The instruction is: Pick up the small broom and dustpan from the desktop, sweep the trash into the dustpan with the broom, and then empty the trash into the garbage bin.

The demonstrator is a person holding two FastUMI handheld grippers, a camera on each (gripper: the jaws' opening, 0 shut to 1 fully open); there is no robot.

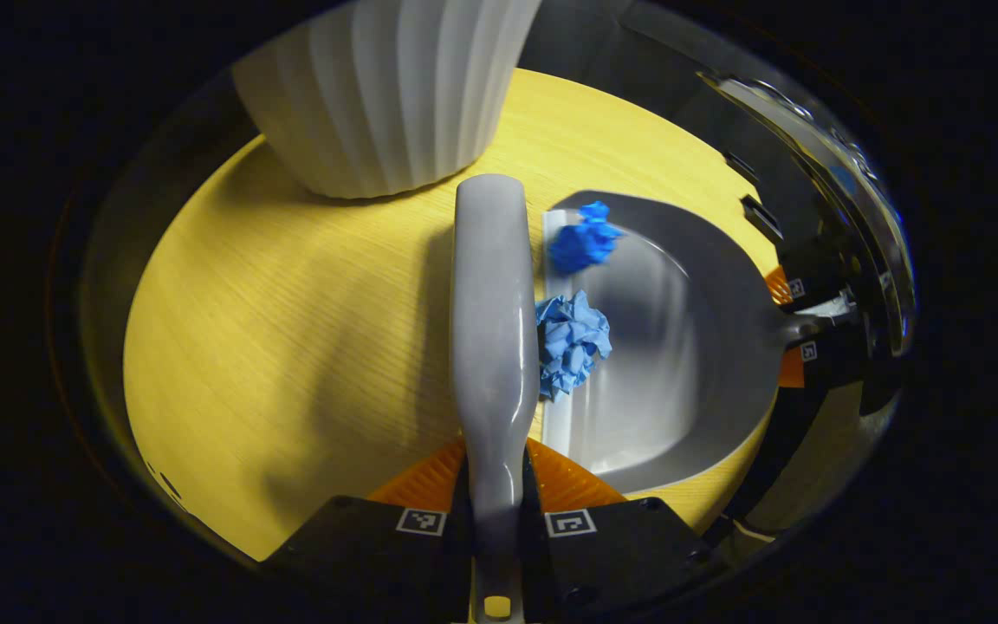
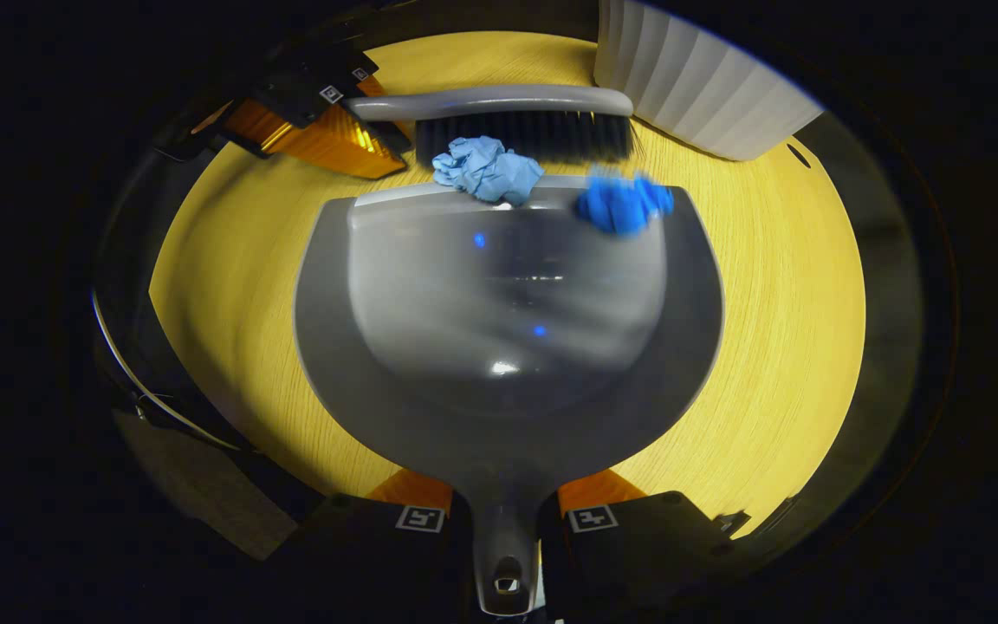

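Item: left gripper (image 1: 495, 507), fingers closed on the grey handle of the broom (image 1: 490, 347), which runs straight away from the camera in the left gripper view; in the right gripper view the same gripper (image 2: 326, 121) appears at upper left, with the broom (image 2: 508, 117) lying crosswise, dark bristles pointing down at the dustpan's front lip. Item: right gripper (image 2: 505, 520), fingers closed on the stem of the grey dustpan (image 2: 508, 347), which sits flat on the surface with its open mouth facing away from the camera; in the left gripper view the dustpan (image 1: 681, 347) lies just to the right of the broom, its handle held by the right gripper (image 1: 802, 321) at the far right edge. Item: light blue crumpled paper (image 2: 488, 171), resting on the dustpan's front lip, touching the bristles; in the left gripper view this paper (image 1: 572, 342) sits against the broom head's side. Item: darker blue crumpled paper (image 2: 623, 204), at the lip's right-hand end, blurred; seen also in the left gripper view (image 1: 584, 241) just inside the mouth. Item: white ribbed garbage bin (image 1: 386, 95), standing on the yellow wood-grain surface (image 1: 291, 347) just beyond the broom's tip; in the right gripper view the bin (image 2: 698, 87) stands at upper right.
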